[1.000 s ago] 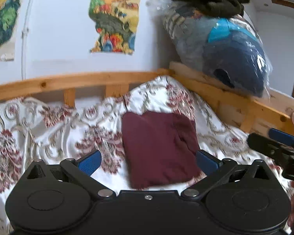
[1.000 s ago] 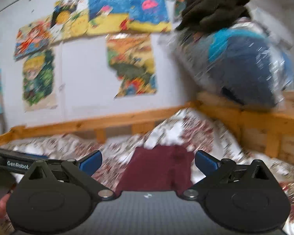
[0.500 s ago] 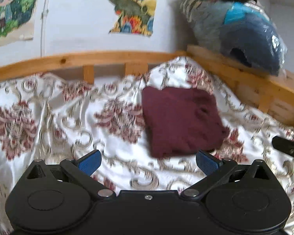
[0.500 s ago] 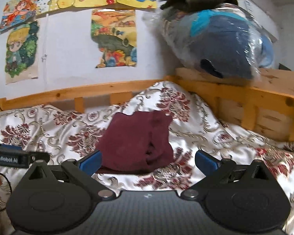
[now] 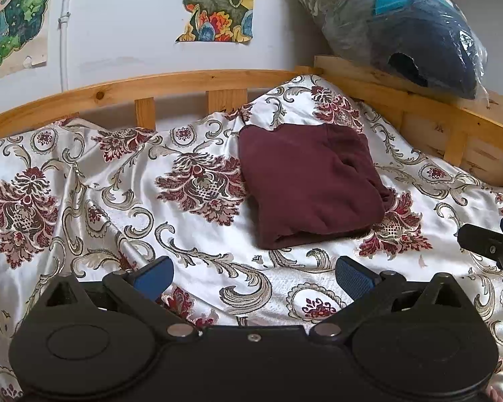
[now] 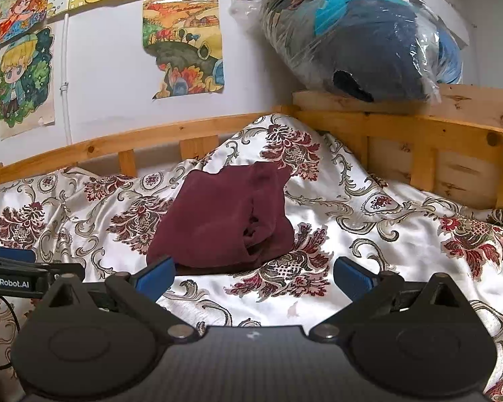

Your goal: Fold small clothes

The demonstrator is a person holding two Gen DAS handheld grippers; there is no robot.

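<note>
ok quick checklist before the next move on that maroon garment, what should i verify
1. Left claw open and empty: ok, blue pads spread, nothing between them.
2. Right claw open and empty: ok, same.
3. Maroon garment folded into a compact stack: mostly ok, though in the right wrist view its near right edge gapes with loose layers showing.
4. Garment clear of both claws: ok, it lies on the floral bedspread ahead of the pads, untouched.
5. Claws clear of each other: ok, the right claw shows only at the left view's right edge.
6. Another garment waiting to be folded: cannot tell, none in view on the bedspread.
</note>
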